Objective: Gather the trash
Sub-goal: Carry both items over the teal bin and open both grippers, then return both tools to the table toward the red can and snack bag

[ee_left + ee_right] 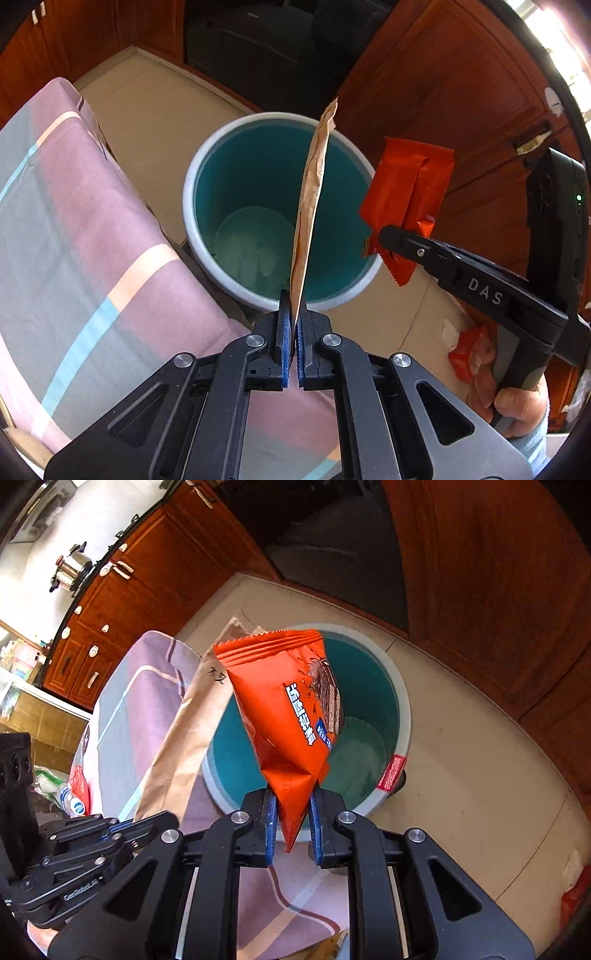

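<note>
My left tongs (294, 332) pinch a brown paper bag (312, 195) over the bin (207, 162). My right tongs (291, 819) grip an orange snack wrapper (284, 716) above it.

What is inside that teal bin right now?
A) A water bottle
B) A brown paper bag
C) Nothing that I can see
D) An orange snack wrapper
C: the teal bin shows a bare bottom, while the orange wrapper and the brown paper bag are held above it.

Both wrist cams steeply down, close over shared bin (280, 210).
</note>
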A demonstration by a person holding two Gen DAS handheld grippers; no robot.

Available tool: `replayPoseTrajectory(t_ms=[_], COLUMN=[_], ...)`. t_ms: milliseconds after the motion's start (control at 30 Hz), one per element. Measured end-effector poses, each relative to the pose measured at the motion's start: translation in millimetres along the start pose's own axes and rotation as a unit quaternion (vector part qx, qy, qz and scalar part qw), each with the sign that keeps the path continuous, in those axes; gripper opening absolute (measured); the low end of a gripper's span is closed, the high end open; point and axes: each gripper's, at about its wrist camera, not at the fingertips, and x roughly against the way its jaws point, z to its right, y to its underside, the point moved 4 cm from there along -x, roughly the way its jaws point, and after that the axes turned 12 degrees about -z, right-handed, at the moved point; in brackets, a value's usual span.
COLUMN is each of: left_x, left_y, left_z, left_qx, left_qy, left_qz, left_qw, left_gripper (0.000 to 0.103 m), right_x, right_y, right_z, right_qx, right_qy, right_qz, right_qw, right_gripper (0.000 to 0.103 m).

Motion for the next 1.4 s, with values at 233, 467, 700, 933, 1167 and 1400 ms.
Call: replayPoseTrajectory(t_ms=[233,467,700,933,1167,1400], left_x=[-6.9,9.5,22.6,46.9,88.2,112.3], left_y=[-8.0,11.5,33.8,63.2,106.5,184.2], left_z=[21.3,34.2,46.0,43.3,10.7,-16.4], left_qx=[0.007,0.012,0.005,0.005,0.017,0.032], left_qy=[-0.019,-0.053,-0.056,-0.06,-0.062,-0.07], left_qz=[0.025,0.058,0.059,0.074,0.108,0.14], left_qw=[0.9995,0.9969,0.9967,0.9954,0.9921,0.9872], left_gripper=[0.073,0.098,0.099,0.099,0.099,0.099], right_x=[-18.1,-12.1,1.7,25.0,42.2,45.6], right_y=[-19.3,-13.7,-3.6,16.5,48.5,92.7], right_z=[-4.0,3.7,-6.3,-26.8,-60.2,-107.0], right_qx=[-0.007,-0.038,-0.024,0.003,0.032,0.081], right_qy=[0.002,0.004,0.03,0.032,0.023,0.014], right_qz=[-0.014,-0.003,0.005,0.023,0.031,0.026], right_qw=[1.0,0.999,0.999,0.999,0.999,0.996], right_gripper=[0.062,0.087,0.087,0.087,0.087,0.093])
